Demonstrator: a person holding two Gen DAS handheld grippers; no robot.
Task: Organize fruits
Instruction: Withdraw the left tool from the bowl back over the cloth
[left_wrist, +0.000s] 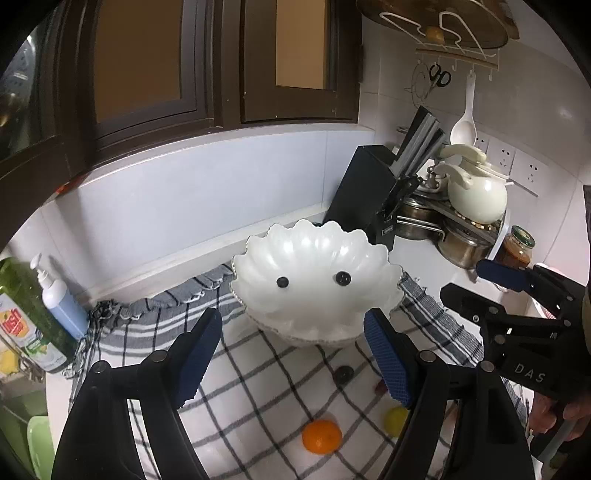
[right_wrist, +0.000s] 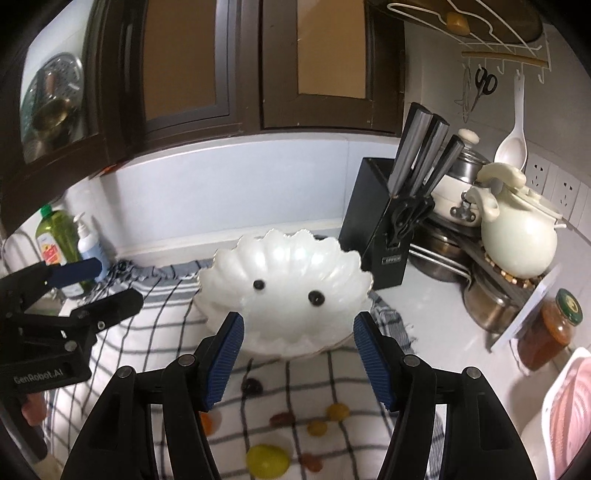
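Left wrist view
Left gripper (left_wrist: 291, 354): points down and forward at the shell-shaped bowl (left_wrist: 314, 266); its blue-padded fingers (left_wrist: 388, 358) stand wide apart with nothing between them.
Bowl: white, on the checked cloth (left_wrist: 258, 387), just beyond the fingertips and centred in the gap; two dark berries (left_wrist: 282, 282) lie inside it, apart from each other.
Orange (left_wrist: 321, 436): on the cloth, near, below and between the fingers, untouched.
Yellow fruit (left_wrist: 396, 421): right of the orange, partly hidden by the right finger.
Dark round piece (left_wrist: 344, 373): on the cloth between bowl and orange.
Right gripper (left_wrist: 476, 291): enters from the right edge, level with the bowl, fingers parted and empty; part of a hand (left_wrist: 554, 413) shows below it.
Far right: black knife block (left_wrist: 365, 192), cream teapot (left_wrist: 476, 195), jar (left_wrist: 515, 247) on the surface.

Right wrist view
Right gripper (right_wrist: 299, 350): tilted down toward the same bowl (right_wrist: 284, 269); fingers moderately apart, holding nothing.
Bowl: just past the fingertips, in the gap.
Fruits: a yellow-green one (right_wrist: 267, 461) near, small yellow, red and dark ones scattered on the cloth beneath the fingers.
Left gripper (right_wrist: 92, 288): at the left edge, fingers apart, empty.
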